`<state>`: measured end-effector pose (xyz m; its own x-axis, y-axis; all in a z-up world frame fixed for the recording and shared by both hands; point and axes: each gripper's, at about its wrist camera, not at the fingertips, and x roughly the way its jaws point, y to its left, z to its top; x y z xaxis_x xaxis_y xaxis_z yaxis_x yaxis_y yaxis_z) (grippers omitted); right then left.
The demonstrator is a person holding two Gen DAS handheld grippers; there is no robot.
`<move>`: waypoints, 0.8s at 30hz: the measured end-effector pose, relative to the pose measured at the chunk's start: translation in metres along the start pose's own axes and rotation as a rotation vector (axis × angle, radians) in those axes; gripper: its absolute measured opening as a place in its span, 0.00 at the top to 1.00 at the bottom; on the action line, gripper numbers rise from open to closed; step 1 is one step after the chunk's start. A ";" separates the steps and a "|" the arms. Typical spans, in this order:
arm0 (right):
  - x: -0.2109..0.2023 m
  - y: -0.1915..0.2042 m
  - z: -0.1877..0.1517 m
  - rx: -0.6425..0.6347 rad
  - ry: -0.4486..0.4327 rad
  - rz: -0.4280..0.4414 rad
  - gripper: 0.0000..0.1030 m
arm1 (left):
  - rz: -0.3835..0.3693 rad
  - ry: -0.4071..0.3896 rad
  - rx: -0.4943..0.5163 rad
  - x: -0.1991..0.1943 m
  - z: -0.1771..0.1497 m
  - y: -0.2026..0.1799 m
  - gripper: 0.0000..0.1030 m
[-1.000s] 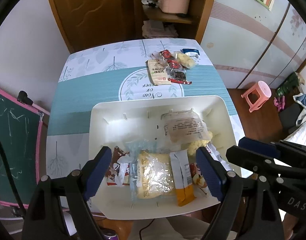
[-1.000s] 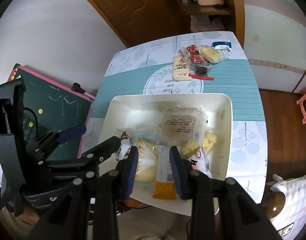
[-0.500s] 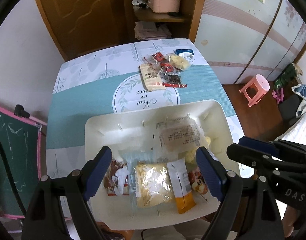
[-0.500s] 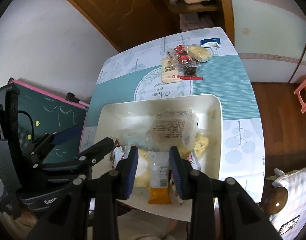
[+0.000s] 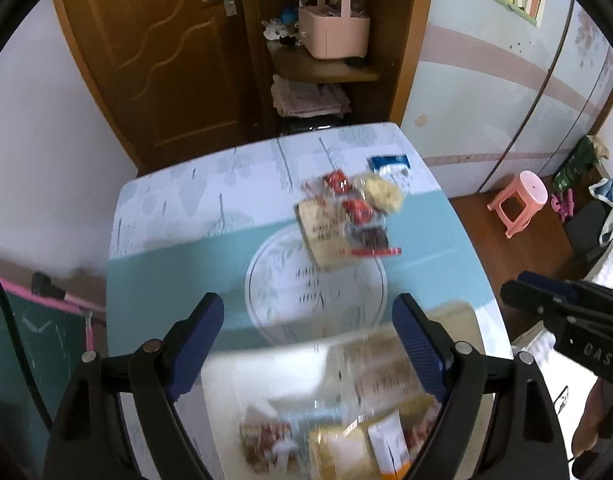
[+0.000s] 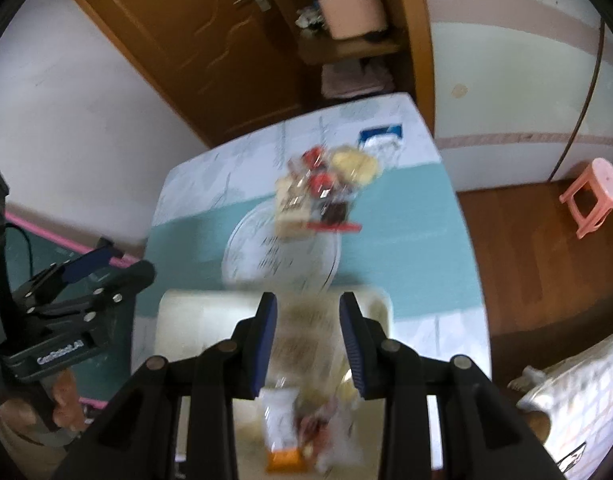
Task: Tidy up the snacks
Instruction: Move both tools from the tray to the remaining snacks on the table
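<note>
A white tray (image 5: 266,372) sits at the near end of the table and holds several packaged snacks, blurred by motion; it also shows in the right wrist view (image 6: 194,316). A pile of loose snacks (image 5: 346,216) lies on the far half of the table, with a blue packet (image 5: 388,162) behind it; the pile shows in the right wrist view too (image 6: 320,196). My left gripper (image 5: 308,344) is wide open and empty above the tray's far edge. My right gripper (image 6: 308,336) is partly open and empty above the tray.
The table (image 5: 178,272) has a teal and white leaf-print cloth. A green chalkboard with a pink frame (image 5: 34,328) leans at the left. A pink stool (image 5: 518,200) stands on the floor at the right. A wooden door and shelf are behind the table.
Both grippers have lifted and tilted toward the far end of the table. The tray has slid down in both views and the loose snack pile sits nearer the centre. Both gripper openings are unchanged.
</note>
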<state>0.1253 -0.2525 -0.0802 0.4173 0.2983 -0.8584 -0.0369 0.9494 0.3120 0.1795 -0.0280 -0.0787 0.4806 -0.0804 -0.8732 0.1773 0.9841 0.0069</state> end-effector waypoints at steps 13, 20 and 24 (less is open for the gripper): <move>0.093 -0.013 0.130 -0.079 0.005 -0.115 0.50 | 0.073 0.048 0.075 0.123 0.095 0.006 0.17; 0.176 -0.027 0.164 -0.107 0.097 -0.144 0.49 | -0.049 0.222 -0.034 0.208 0.092 0.020 0.17; 0.213 -0.030 0.167 -0.140 0.144 -0.130 0.49 | -0.085 0.280 -0.074 0.235 0.080 0.027 0.17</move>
<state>0.3669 -0.2341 -0.2048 0.2928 0.1746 -0.9401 -0.1211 0.9820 0.1446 0.3661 -0.0330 -0.2445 0.2090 -0.1263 -0.9697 0.1387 0.9854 -0.0984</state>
